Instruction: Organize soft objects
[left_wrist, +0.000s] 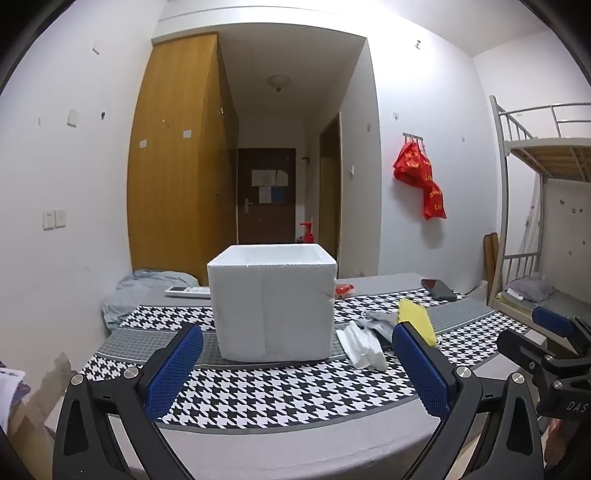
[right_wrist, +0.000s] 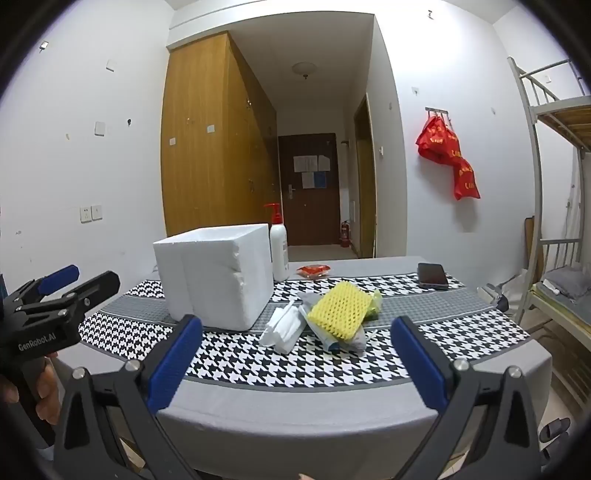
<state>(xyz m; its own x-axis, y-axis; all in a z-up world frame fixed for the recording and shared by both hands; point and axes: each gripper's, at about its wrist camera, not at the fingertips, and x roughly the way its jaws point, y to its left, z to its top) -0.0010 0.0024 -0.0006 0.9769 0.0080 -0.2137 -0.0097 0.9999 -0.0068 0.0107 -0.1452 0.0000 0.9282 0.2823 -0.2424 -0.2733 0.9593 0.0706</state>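
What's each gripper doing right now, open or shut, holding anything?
Left gripper: jaws wide open, nothing held, short of the foam box.
Right gripper: jaws wide open, nothing held, short of the yellow foam net.

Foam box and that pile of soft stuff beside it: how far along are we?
Nothing looks done yet. The white foam box shows nothing inside from these angles. The yellow foam net, white foam sheets and wrappers under them lie in a pile on the checked tablecloth. Both the left tool and right tool are open and empty, short of the pile. All picking and placing remains.
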